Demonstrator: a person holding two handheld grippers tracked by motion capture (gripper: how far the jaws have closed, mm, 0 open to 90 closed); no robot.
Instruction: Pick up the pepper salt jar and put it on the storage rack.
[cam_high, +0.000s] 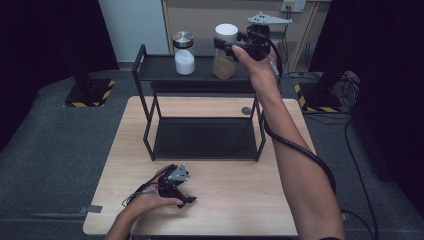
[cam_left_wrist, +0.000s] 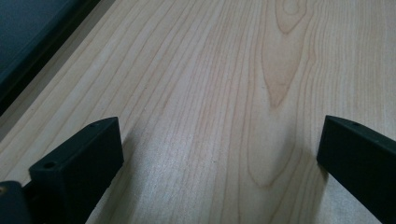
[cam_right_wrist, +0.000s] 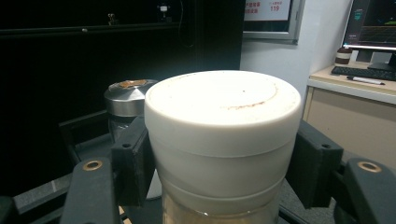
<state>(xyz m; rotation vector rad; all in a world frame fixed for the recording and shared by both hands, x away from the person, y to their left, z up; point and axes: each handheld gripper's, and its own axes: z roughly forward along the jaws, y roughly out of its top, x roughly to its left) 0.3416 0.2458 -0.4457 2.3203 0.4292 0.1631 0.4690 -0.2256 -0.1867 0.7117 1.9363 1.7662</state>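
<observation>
A glass jar of brown powder with a white lid (cam_high: 225, 50) stands on the top shelf of a black metal rack (cam_high: 160, 68). My right gripper (cam_high: 227, 44) reaches in from the right and is shut on the white lid (cam_right_wrist: 223, 135), one black jaw on each side. Just left of it stands a second jar with white powder and a silver lid (cam_high: 184, 53), also seen behind the held jar (cam_right_wrist: 128, 95). My left gripper (cam_high: 187, 199) rests low on the wooden table (cam_high: 225, 190) near its front edge, its jaws wide apart (cam_left_wrist: 219, 154) with bare wood between them.
The rack's lower black shelf (cam_high: 205, 137) sits on the table under the top one. A small dark round disc (cam_high: 246, 110) lies on the table by the rack's right legs. Grey carpet surrounds the table. A desk with a keyboard (cam_right_wrist: 364, 72) stands far behind.
</observation>
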